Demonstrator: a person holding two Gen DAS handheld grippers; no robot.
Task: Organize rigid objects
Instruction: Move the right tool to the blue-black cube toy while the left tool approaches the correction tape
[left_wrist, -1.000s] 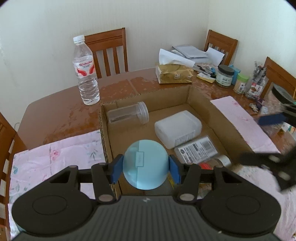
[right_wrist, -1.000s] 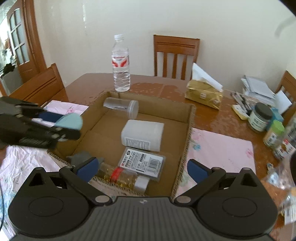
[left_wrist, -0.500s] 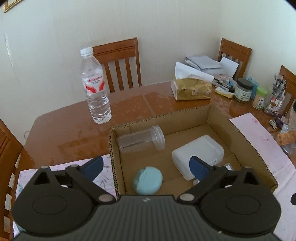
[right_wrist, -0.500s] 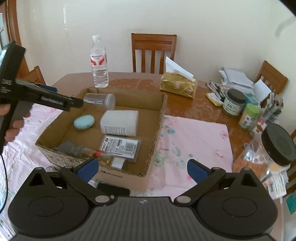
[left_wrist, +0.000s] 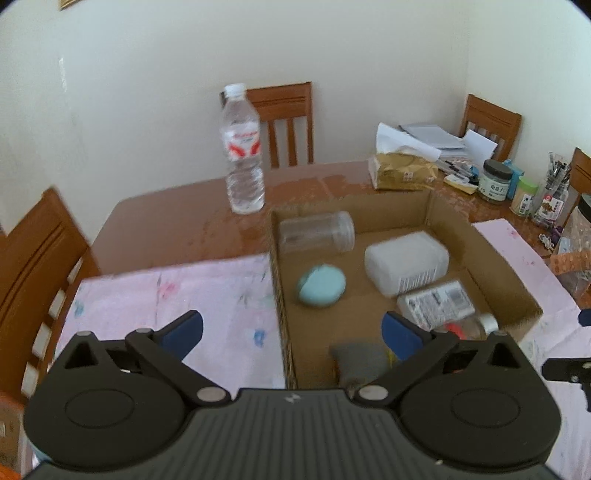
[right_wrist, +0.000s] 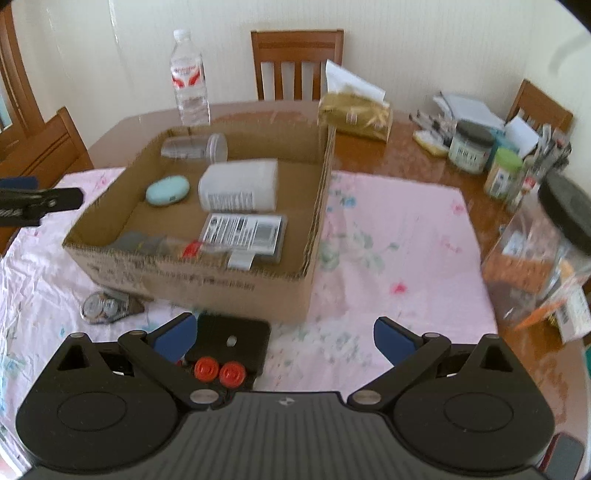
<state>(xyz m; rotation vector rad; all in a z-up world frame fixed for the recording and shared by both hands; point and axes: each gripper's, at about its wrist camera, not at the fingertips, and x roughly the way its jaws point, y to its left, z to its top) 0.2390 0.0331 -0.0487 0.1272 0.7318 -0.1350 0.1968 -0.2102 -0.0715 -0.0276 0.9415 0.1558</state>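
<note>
A cardboard box (right_wrist: 236, 284) (left_wrist: 443, 214) stands on the pink cloth. In it lie a light blue oval case (left_wrist: 321, 285) (right_wrist: 167, 190), a clear jar on its side (left_wrist: 316, 232), a white plastic container (left_wrist: 406, 263), a labelled flat pack (right_wrist: 243, 233), a small bottle with a red part (right_wrist: 207, 253) and a grey item (left_wrist: 360, 360). My left gripper (left_wrist: 291, 332) is open and empty, above the box's left wall. My right gripper (right_wrist: 284, 336) is open and empty, in front of the box. A black block with two red knobs (right_wrist: 229, 350) lies just before it.
A water bottle (left_wrist: 242, 151) stands behind the box. A tissue pack (right_wrist: 354, 110), jars (right_wrist: 471, 146) and papers crowd the far right. A black-lidded jar with snacks (right_wrist: 546, 251) stands at right. A round packet (right_wrist: 105, 306) lies by the box's front. Chairs surround the table.
My left gripper opened and let the blue case drop into the box, then drew back and left. My right gripper pulled back from the box toward the table's near side.
</note>
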